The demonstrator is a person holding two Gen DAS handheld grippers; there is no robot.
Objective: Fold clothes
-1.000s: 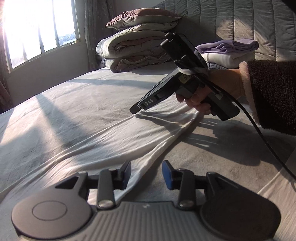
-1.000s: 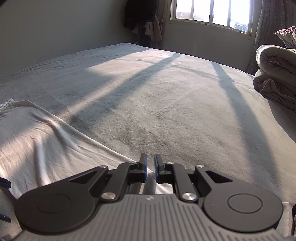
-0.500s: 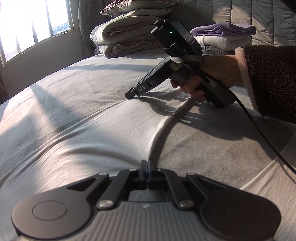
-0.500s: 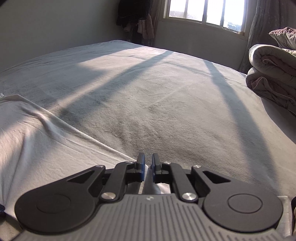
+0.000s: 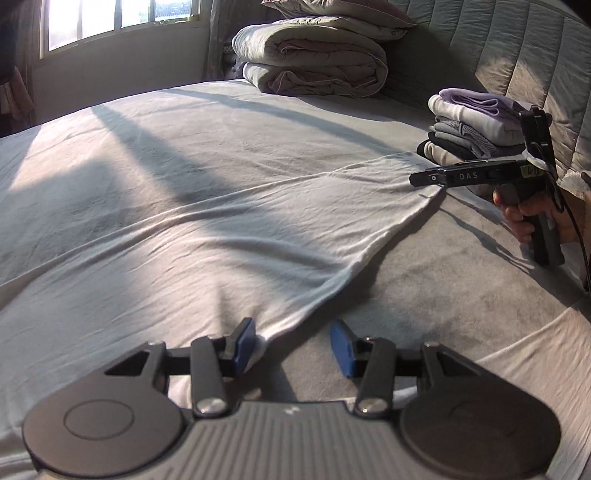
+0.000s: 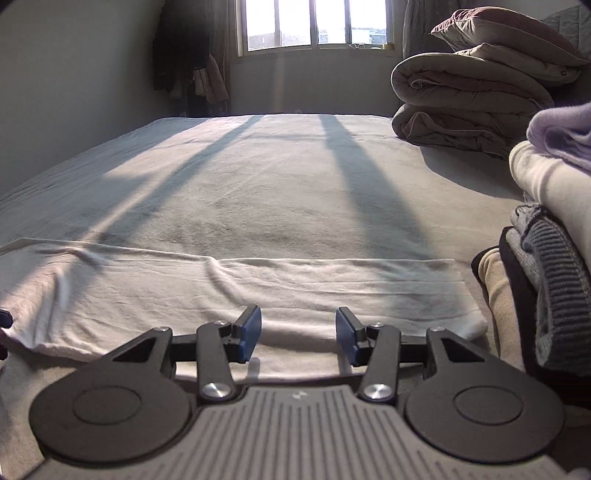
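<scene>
A white garment (image 5: pixel 207 258) lies flat on the grey bed; it also shows in the right wrist view (image 6: pixel 258 291) as a flat folded band. My left gripper (image 5: pixel 291 345) is open at the garment's near edge, its left pad touching the cloth. My right gripper (image 6: pixel 297 338) is open just above the garment's near edge and holds nothing. In the left wrist view the right gripper (image 5: pixel 424 180) hovers at the garment's far right corner, held by a hand.
A stack of folded clothes (image 5: pixel 476 125) sits at the right by the headboard, close beside my right gripper (image 6: pixel 546 258). A rolled duvet with pillows (image 5: pixel 310 66) lies at the back (image 6: pixel 469 99). A window (image 6: pixel 314 22) is behind the bed.
Both grippers were shut on the garment's edge half a second ago and are now open. The garment has been carried over and laid down flat near the clothes stack.
</scene>
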